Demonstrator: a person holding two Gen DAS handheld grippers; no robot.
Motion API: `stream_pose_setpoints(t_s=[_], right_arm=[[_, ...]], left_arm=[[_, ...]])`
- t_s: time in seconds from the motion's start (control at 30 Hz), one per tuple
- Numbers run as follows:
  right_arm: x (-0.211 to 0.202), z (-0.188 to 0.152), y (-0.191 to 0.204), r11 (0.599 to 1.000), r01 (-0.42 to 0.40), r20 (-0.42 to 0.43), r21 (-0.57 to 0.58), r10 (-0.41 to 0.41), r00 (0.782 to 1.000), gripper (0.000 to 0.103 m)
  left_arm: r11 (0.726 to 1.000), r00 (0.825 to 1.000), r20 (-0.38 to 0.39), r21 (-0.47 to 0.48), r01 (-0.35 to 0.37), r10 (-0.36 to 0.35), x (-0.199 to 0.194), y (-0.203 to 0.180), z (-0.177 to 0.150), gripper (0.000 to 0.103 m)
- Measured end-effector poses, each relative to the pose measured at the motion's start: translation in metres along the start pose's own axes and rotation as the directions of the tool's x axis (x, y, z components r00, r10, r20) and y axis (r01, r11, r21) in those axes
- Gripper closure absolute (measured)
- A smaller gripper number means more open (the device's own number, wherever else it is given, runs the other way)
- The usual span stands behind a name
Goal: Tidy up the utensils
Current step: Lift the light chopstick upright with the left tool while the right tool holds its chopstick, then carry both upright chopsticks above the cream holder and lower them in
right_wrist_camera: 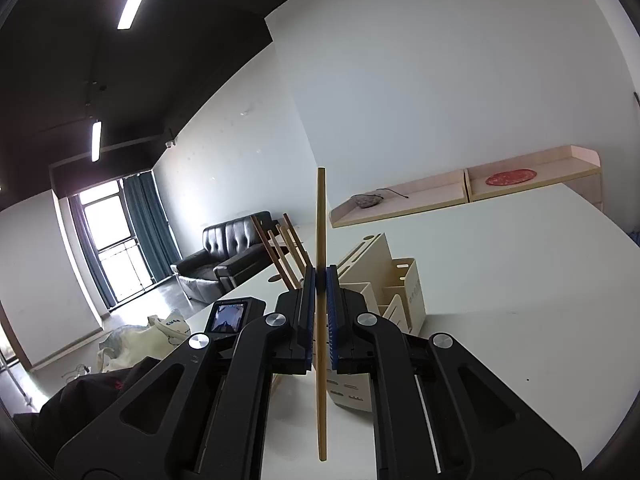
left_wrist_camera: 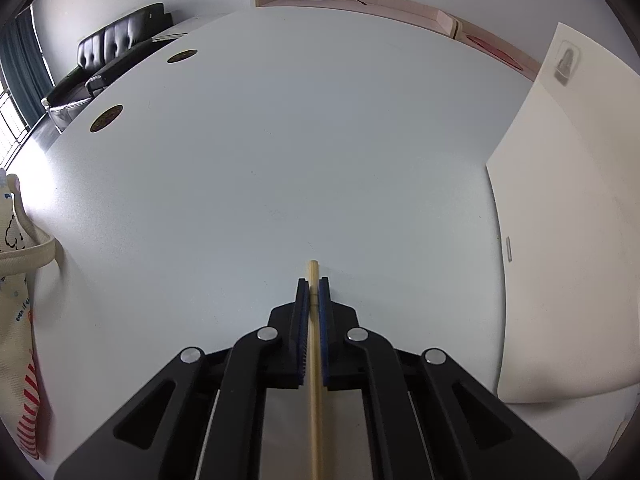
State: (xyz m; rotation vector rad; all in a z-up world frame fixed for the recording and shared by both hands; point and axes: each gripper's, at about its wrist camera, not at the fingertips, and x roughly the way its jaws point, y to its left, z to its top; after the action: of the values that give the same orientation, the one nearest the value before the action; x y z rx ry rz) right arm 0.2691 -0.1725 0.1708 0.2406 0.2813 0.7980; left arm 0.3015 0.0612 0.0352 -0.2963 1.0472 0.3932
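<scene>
**Both grippers clamped on wooden chopsticks**

The left gripper [left_wrist_camera: 313, 280] points steeply down at the pale grey table [left_wrist_camera: 260, 160]. Its jaws are drawn together on a light wooden chopstick [left_wrist_camera: 316, 360], which runs lengthwise between the blue pads [left_wrist_camera: 325, 340] and sticks out a little past the fingertips, its end close to the table surface. Whether that end touches the table cannot be told. A white sheet [left_wrist_camera: 560, 240] lies on the table to the right.

The right gripper [right_wrist_camera: 321, 270] points nearly level, its jaws pressed onto a second chopstick [right_wrist_camera: 321, 220], held upright and crosswise to the fingers, reaching well above and below them. Just behind it stands a pale wooden utensil organizer [right_wrist_camera: 400, 284] on the table [right_wrist_camera: 500, 260]; several more sticks [right_wrist_camera: 288, 252] lean out of it on the left side
</scene>
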Motion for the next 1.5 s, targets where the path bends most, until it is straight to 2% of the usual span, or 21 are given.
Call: stream_pose_setpoints(t_s=[0.1, 0.2, 0.33, 0.4, 0.5, 0.57, 0.63, 0.7, 0.83, 0.93, 1.03, 1.13, 1.23, 1.33, 1.4, 1.5], right_arm=[[0.001, -0.001, 0.002, 1.000, -0.005, -0.002, -0.003, 0.005, 1.000, 0.098], [0.004, -0.003, 0.004, 1.000, -0.010, -0.006, -0.007, 0.010, 1.000, 0.098], [0.006, -0.004, 0.005, 1.000, -0.019, -0.012, -0.002, 0.019, 1.000, 0.098], [0.007, -0.004, 0.007, 1.000, -0.020, -0.015, -0.012, 0.019, 1.000, 0.098], [0.010, -0.005, 0.007, 1.000, -0.020, -0.023, -0.020, 0.019, 1.000, 0.098], [0.011, -0.005, 0.006, 1.000, -0.020, -0.023, -0.017, 0.020, 1.000, 0.098], [0.011, -0.005, 0.004, 1.000, -0.020, -0.025, -0.013, 0.019, 1.000, 0.098], [0.012, -0.005, 0.004, 1.000, -0.019, -0.031, -0.015, 0.019, 0.999, 0.098], [0.013, -0.005, 0.005, 1.000, -0.010, -0.036, -0.021, 0.009, 0.999, 0.098], [0.015, -0.006, 0.007, 1.000, -0.006, -0.042, -0.029, 0.005, 0.999, 0.098], [0.017, -0.006, 0.010, 0.999, -0.002, -0.046, -0.033, 0.001, 0.999, 0.098], [0.016, -0.004, 0.014, 0.999, -0.002, -0.035, -0.040, 0.001, 0.999, 0.098], [0.012, -0.002, 0.018, 0.998, 0.008, -0.010, -0.054, -0.009, 1.000, 0.098], [0.009, 0.003, 0.021, 0.998, 0.015, 0.017, -0.056, -0.014, 1.000, 0.098], [0.008, 0.006, 0.023, 0.998, 0.023, 0.029, -0.058, -0.021, 0.999, 0.098], [0.008, 0.011, 0.028, 0.997, 0.031, 0.046, -0.075, -0.028, 0.999, 0.098]], left_arm=[[0.998, 0.998, -0.003, 0.005, 0.070, -0.070, -0.002, 0.004, -0.005, 0.098], [0.995, 0.995, 0.004, 0.029, 0.100, -0.101, -0.007, 0.006, -0.009, 0.098], [0.994, 0.997, -0.004, 0.079, 0.076, -0.076, -0.009, 0.007, -0.011, 0.098], [0.992, 0.996, -0.022, 0.097, 0.086, -0.084, -0.008, 0.008, -0.011, 0.098], [0.986, 0.998, -0.024, 0.156, 0.055, -0.052, -0.009, 0.001, -0.013, 0.095], [0.982, 0.999, -0.028, 0.181, 0.050, -0.046, -0.010, -0.003, -0.016, 0.083], [0.978, 0.999, -0.027, 0.202, 0.045, -0.040, -0.010, -0.007, -0.018, 0.077], [0.974, 1.000, -0.010, 0.225, 0.021, -0.019, -0.011, -0.011, -0.020, 0.077], [0.979, 1.000, 0.006, 0.204, 0.021, -0.023, -0.011, -0.009, -0.022, 0.079], [0.981, 1.000, 0.006, 0.192, 0.006, -0.007, -0.014, -0.008, -0.025, 0.098], [0.985, 0.997, -0.004, 0.156, 0.075, -0.076, -0.014, 0.002, -0.024, 0.099], [0.981, 0.990, 0.034, 0.146, 0.128, -0.134, -0.023, 0.009, -0.028, 0.099], [0.969, 0.974, 0.087, 0.152, 0.196, -0.210, -0.041, 0.014, -0.033, 0.099], [0.951, 0.943, 0.174, 0.180, 0.252, -0.283, -0.066, 0.015, -0.040, 0.099], [0.936, 0.913, 0.239, 0.205, 0.285, -0.331, -0.085, 0.015, -0.044, 0.099], [0.913, 0.856, 0.335, 0.249, 0.322, -0.394, -0.117, 0.013, -0.049, 0.099]])
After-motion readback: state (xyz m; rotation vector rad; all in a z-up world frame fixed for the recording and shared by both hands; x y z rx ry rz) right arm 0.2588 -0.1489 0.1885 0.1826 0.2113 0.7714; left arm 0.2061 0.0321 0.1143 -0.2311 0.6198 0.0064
